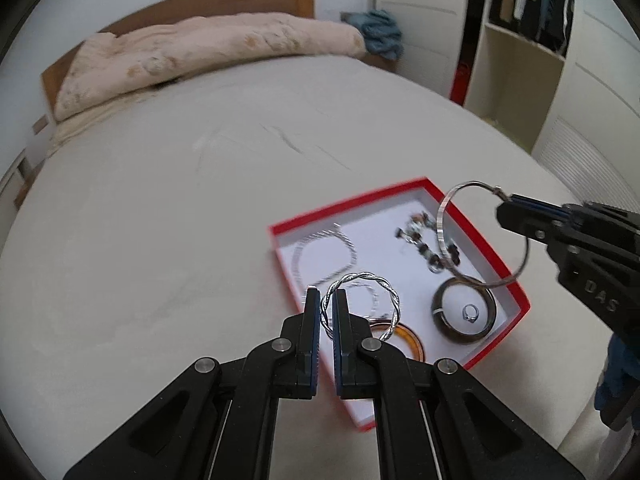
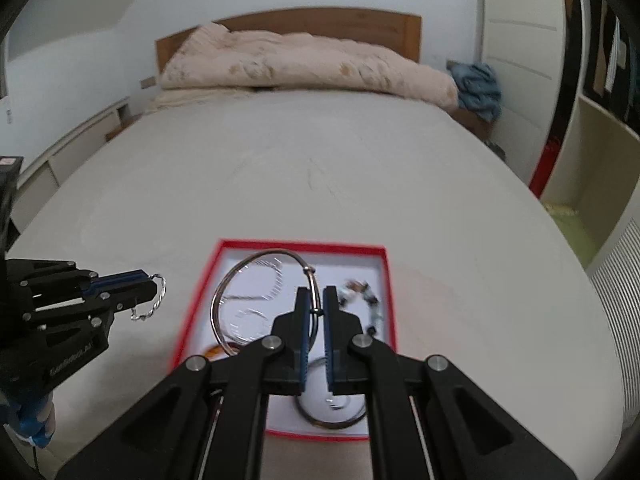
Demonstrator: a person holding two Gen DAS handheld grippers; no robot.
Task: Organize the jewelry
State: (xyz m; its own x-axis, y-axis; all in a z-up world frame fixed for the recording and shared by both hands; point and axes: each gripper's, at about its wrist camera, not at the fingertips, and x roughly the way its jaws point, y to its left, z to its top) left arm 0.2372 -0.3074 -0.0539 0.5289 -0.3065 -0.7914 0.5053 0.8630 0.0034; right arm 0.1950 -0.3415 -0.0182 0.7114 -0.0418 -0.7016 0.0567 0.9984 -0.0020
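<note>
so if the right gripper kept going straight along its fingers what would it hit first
Probably the white floor of the red box, beside the beaded bracelet. The right gripper, shut on the thin bangle, points down into it; depth is uncertain.

white bed (image 2: 320, 184), wooden headboard (image 2: 320, 20), open wardrobe (image 1: 520, 72)

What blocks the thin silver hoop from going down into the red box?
Nothing visible. The thin silver hoop hangs from the right tool above the open red box; no lid covers it.

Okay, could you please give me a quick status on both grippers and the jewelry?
Left gripper shut on twisted bangle. Right gripper shut on plain silver hoop. Both held over the red box, other pieces inside. Nothing in the way.
</note>
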